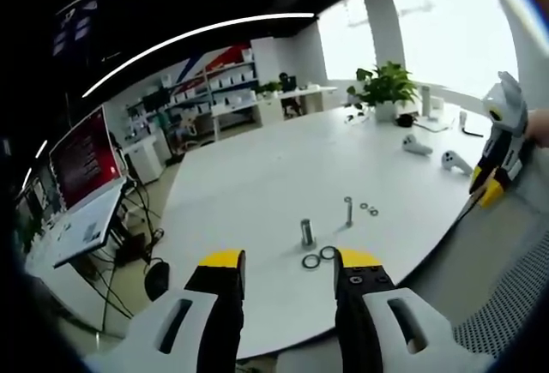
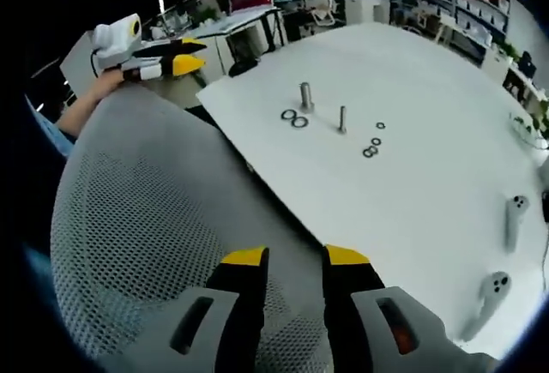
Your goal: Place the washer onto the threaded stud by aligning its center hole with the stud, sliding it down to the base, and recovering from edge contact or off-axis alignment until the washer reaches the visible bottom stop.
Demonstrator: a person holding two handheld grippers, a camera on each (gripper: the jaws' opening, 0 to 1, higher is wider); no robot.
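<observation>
Two studs stand upright on the white table: a thick short stud and a thin threaded stud. Two large washers lie flat and touching beside the thick stud. Small washers lie near the thin stud. My left gripper hovers open off the table's near edge, short of the large washers, with nothing between its jaws. My right gripper is open and empty over a chair back, far from the parts.
A grey mesh chair back stands at the table edge. Two white hand controllers lie on the table's far side, near a potted plant. Desks, monitors and shelves stand beyond the table.
</observation>
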